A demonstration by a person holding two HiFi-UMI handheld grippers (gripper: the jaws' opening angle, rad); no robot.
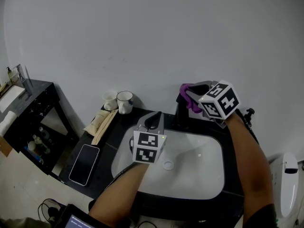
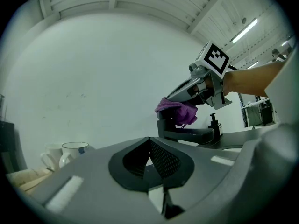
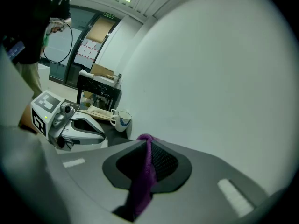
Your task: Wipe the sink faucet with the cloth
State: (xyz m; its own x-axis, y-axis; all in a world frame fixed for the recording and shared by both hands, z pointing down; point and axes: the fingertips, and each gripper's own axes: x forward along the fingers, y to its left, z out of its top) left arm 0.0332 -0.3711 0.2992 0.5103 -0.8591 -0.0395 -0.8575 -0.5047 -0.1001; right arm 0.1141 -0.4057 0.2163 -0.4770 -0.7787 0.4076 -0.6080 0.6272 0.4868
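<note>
Over the white sink [image 1: 209,172] the left tool [image 1: 153,120] hangs with its jaws closed together on nothing, while farther back the right tool [image 1: 186,94] is clamped on the purple cloth [image 2: 176,110], which rests against the top of the black faucet [image 2: 191,134] near the wall.

A white mug [image 1: 125,101] and a paper cup [image 1: 110,100] stand side by side against the wall at centre left, with paper packets [image 1: 100,121] lying just below them. A dark phone [image 1: 84,164] lies flat on the black counter [image 1: 118,132] at lower left, near a black shelf unit [image 1: 28,118] at the left edge. A white toilet [image 1: 286,184] shows at lower right.
</note>
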